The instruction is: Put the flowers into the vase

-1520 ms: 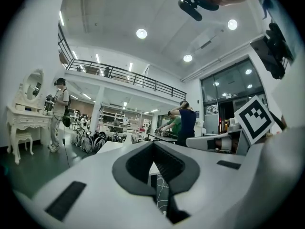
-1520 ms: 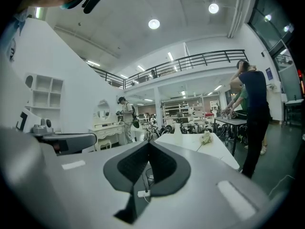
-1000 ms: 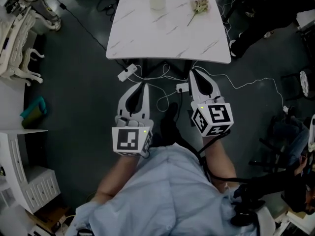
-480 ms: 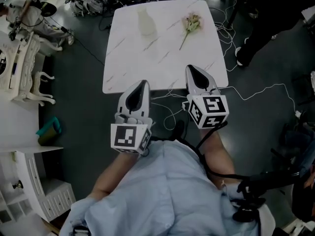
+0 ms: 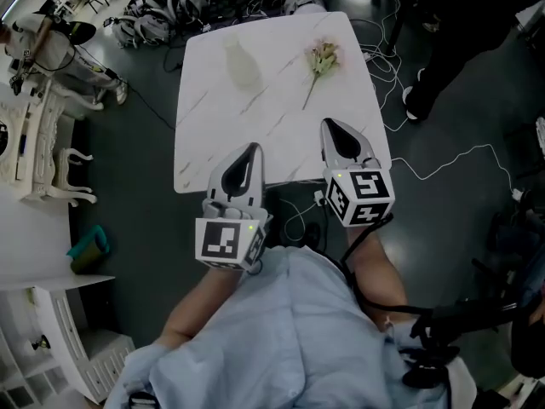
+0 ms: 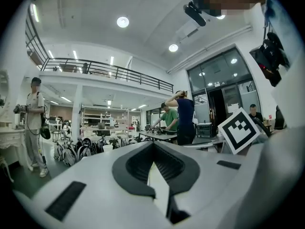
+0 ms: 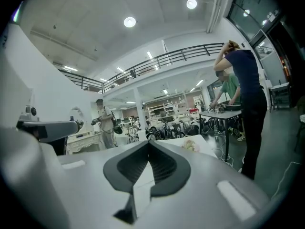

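Hovering over the near edge of the table (image 5: 272, 135) with left gripper (image 5: 247, 153) and right gripper (image 5: 341, 135) both closed on nothing, flowers (image 5: 322, 58) lying flat farther on, vase (image 5: 241, 65) apart to their left; could topple that vase by feeding the stem in slanted.

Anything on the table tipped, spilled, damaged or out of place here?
Nothing stands out. The pale bottle-shaped vase appears to stand upright on the white marble-patterned table. The pale-blossomed flower stem lies flat beside it, apart from it. No spill or damage shows.
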The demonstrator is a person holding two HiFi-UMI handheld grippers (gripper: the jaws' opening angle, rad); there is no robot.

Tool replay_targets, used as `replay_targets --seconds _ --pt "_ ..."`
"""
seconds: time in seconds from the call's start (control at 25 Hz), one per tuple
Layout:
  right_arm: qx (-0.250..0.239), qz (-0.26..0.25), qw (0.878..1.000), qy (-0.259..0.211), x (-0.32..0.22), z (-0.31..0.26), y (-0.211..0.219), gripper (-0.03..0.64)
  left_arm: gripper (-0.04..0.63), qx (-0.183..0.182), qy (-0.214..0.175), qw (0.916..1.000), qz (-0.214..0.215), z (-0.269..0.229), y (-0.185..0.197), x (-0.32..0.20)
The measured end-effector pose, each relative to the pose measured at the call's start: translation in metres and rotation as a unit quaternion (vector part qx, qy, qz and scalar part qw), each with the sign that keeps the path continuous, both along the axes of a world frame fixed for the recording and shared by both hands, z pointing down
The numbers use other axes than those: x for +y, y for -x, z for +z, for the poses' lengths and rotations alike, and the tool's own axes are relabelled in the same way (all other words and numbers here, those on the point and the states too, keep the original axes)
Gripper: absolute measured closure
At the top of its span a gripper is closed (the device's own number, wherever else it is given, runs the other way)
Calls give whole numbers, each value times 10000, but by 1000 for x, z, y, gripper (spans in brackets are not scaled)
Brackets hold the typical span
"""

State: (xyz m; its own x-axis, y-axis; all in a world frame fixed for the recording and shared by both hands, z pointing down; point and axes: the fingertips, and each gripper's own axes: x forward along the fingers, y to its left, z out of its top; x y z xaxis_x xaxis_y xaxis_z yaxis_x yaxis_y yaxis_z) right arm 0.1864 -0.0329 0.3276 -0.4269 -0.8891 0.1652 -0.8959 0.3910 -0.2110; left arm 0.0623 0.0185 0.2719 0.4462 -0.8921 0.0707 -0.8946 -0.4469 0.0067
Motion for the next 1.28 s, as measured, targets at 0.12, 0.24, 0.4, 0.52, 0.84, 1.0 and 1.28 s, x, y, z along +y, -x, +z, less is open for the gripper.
replay_targets --seconds 0.12,0.24,0.4,0.52,0.84,1.0,1.28 --pt "91 77 9999 53 -20 4 2 614 591 30 -25 9999 122 5 2 -24" --pt "182 197 9995 186 -47 13 2 614 591 64 36 9997 214 10 6 -53" --pt "231 470 9975 475 -93 30 3 607 591 -113 44 9991 415 17 15 -95" --pt "264 684 9944 766 -132 50 6 598 591 -203 51 9981 572 28 27 -132" --pt "390 1139 9759 1821 -210 138 -3 529 591 30 827 9937 753 87 48 -205" --pt "310 1359 9639 2271 -240 172 -10 506 591 137 1160 9898 818 114 58 -227" --pt "182 1743 9384 2977 -270 216 -29 489 591 273 1502 9854 756 138 77 -249"
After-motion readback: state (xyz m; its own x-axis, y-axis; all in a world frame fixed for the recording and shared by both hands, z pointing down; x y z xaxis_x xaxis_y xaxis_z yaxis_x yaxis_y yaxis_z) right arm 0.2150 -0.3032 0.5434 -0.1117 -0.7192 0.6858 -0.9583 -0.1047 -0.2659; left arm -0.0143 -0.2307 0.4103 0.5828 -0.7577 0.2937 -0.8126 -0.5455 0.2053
